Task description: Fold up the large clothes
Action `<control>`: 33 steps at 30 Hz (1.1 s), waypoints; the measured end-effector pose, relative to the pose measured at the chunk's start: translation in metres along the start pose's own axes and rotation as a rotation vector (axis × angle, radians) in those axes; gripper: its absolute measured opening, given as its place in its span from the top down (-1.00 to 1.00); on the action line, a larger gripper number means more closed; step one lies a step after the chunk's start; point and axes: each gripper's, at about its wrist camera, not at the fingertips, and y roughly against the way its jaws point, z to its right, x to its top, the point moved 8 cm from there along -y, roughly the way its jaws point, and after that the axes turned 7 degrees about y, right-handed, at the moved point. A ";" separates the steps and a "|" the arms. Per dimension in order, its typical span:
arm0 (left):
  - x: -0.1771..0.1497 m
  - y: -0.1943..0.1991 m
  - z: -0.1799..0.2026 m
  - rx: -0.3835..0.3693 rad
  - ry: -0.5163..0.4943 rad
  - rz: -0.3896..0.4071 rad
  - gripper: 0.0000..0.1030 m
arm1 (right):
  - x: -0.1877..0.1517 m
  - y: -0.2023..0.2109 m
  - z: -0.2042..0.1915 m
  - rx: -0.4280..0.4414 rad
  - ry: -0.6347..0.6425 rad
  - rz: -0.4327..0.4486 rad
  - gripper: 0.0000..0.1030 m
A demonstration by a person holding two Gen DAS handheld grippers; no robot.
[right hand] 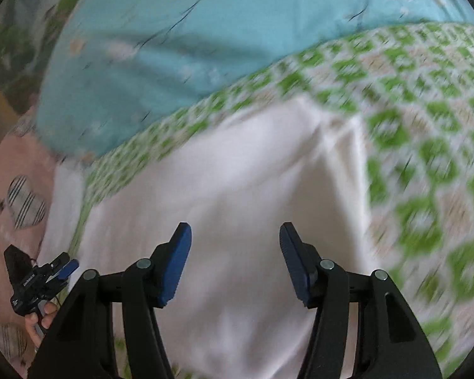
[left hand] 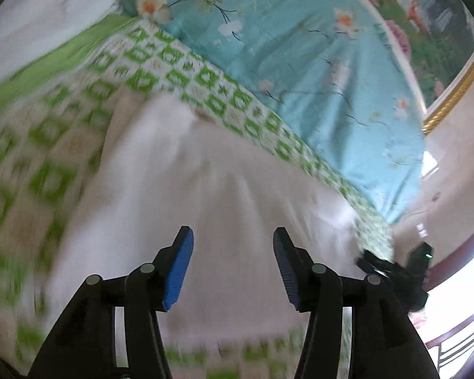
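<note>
A large white garment lies spread on a green-and-white patterned bedsheet. It also shows in the right wrist view, with a fold line near its far right corner. My left gripper is open and empty, held above the garment's middle. My right gripper is open and empty, also above the garment. The other gripper shows at the right edge of the left wrist view and at the lower left of the right wrist view, held by a hand. Both views are blurred.
A light blue floral quilt lies along the far side of the bed; it also shows in the right wrist view. A white pillow is at the far left. A framed picture hangs on the wall.
</note>
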 end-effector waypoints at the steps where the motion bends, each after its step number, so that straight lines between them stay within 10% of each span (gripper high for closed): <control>1: -0.010 0.007 -0.001 -0.006 0.018 -0.002 -0.10 | -0.008 0.001 -0.008 0.010 0.006 -0.013 0.21; 9: -0.081 0.037 -0.050 0.046 0.176 -0.060 -0.30 | -0.061 -0.011 -0.053 0.062 0.011 -0.090 0.57; 18: -0.046 0.017 -0.067 0.025 0.285 0.055 -0.33 | -0.060 -0.035 -0.111 0.137 0.078 -0.119 0.61; 22: -0.024 0.005 -0.071 0.047 0.305 0.103 -0.12 | -0.052 -0.055 -0.127 0.114 0.129 -0.143 0.68; 27: -0.018 -0.011 -0.069 0.034 0.291 0.065 0.86 | -0.061 -0.088 -0.122 0.046 0.210 -0.223 0.70; 33: -0.003 0.011 -0.009 -0.007 0.125 0.118 0.88 | -0.063 -0.093 -0.116 0.074 0.236 -0.230 0.74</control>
